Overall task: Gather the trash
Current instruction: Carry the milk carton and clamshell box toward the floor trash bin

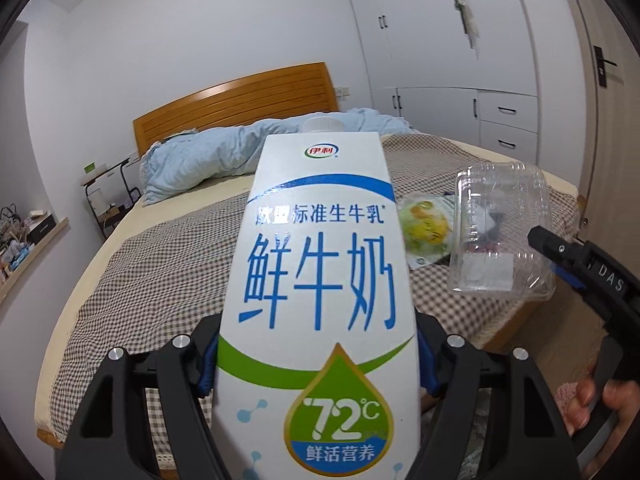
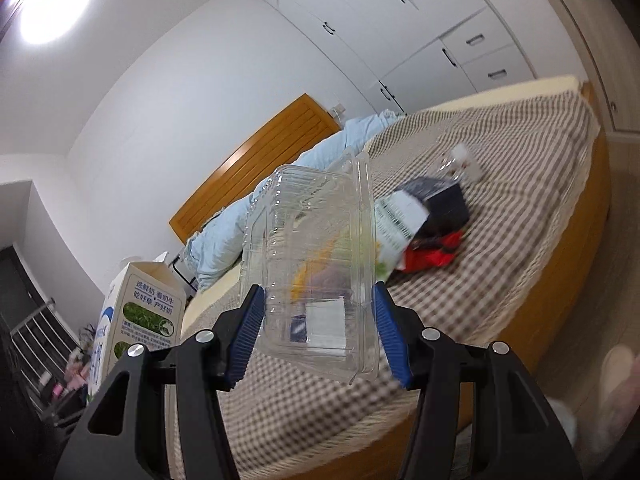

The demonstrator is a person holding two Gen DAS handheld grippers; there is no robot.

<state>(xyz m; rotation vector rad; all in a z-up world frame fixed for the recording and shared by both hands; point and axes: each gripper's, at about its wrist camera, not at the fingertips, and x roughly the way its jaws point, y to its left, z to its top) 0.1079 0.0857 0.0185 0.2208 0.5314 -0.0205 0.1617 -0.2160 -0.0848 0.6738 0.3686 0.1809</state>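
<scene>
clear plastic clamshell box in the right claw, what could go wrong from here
1. The clear plastic clamshell box is thin and empty; the right claw grips only its lower end, so it could buckle or slip out.
2. The tall white milk carton is pinched low by the left claw, so it may tip.
3. With both claws full, the crumpled wrappers on the checked bedsheet cannot be picked up yet.
</scene>
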